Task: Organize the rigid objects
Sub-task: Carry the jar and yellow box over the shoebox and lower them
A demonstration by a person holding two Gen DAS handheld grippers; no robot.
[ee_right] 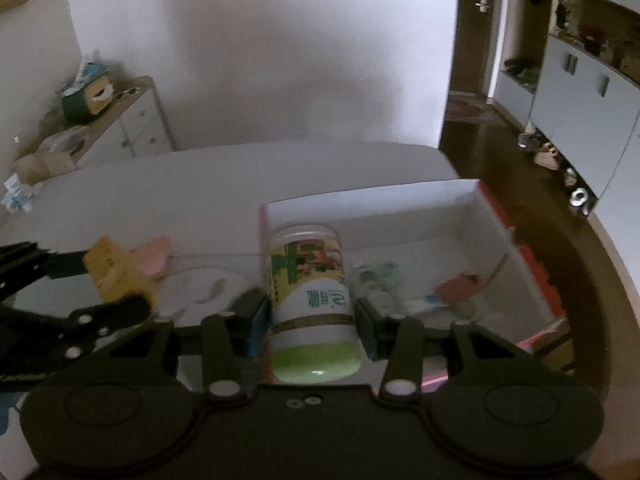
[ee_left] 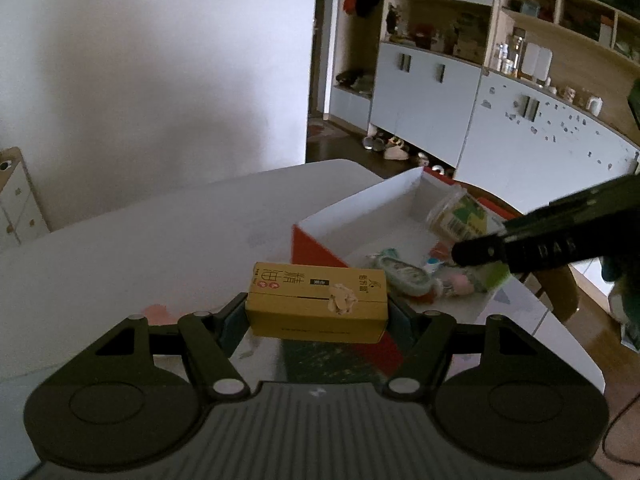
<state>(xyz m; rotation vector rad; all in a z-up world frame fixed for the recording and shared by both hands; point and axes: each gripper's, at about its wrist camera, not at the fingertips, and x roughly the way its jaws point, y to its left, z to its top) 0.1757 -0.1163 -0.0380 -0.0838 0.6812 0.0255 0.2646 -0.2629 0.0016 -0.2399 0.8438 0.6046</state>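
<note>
My left gripper (ee_left: 318, 310) is shut on a small yellow carton (ee_left: 318, 306) and holds it above the white table, just left of a red box with a white inside (ee_left: 316, 244). My right gripper (ee_right: 312, 312) is shut on a jar with a green lid (ee_right: 312, 300) and holds it over the near left corner of the same box (ee_right: 492, 216). The jar (ee_left: 460, 216) and the right gripper also show in the left wrist view. The yellow carton (ee_right: 116, 272) in the left gripper shows at the left of the right wrist view. Several small items (ee_right: 380, 280) lie inside the box.
The white table (ee_left: 160, 232) runs left and far of the box. A pink item (ee_right: 154, 256) lies on it left of the box. A wooden chair (ee_left: 560, 288) stands at the table's right edge. Cabinets line the far wall and a low dresser (ee_right: 132, 128) stands far left.
</note>
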